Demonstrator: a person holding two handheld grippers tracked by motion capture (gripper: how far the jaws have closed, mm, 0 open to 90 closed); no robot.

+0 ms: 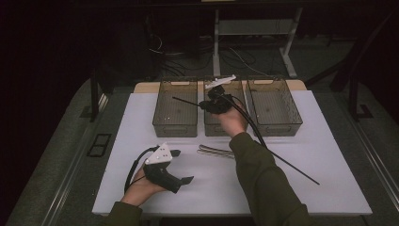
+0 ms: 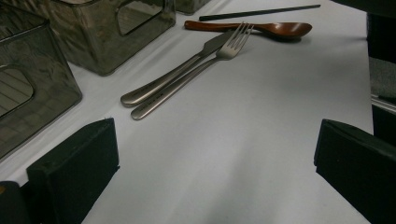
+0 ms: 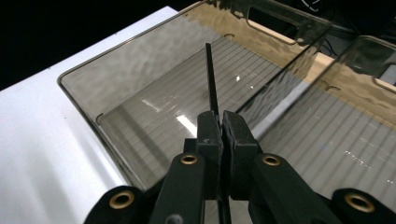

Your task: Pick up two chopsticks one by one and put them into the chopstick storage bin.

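My right gripper (image 1: 203, 104) hovers over the middle clear bin (image 1: 215, 130), with its jaws pointing toward the left clear bin (image 1: 175, 126). It is shut on a thin black chopstick (image 1: 186, 100), which juts out over the left bin. In the right gripper view the chopstick (image 3: 212, 79) rises from the closed jaws (image 3: 220, 120) above the left bin's ribbed floor (image 3: 154, 116). My left gripper (image 1: 183, 165) rests on the white mat at the lower left, open and holding nothing (image 2: 215, 163). A metal fork (image 2: 233, 39), a knife (image 2: 173, 74) and a wooden spoon (image 2: 275, 29) lie ahead of it.
A third clear bin (image 1: 275, 126) stands at the right of the row. A second black chopstick (image 1: 301, 172) lies slantwise on the white mat (image 1: 136, 122) at the right. The person's right sleeve (image 1: 263, 183) crosses the middle of the mat. Dark floor lies beyond the table's edges.
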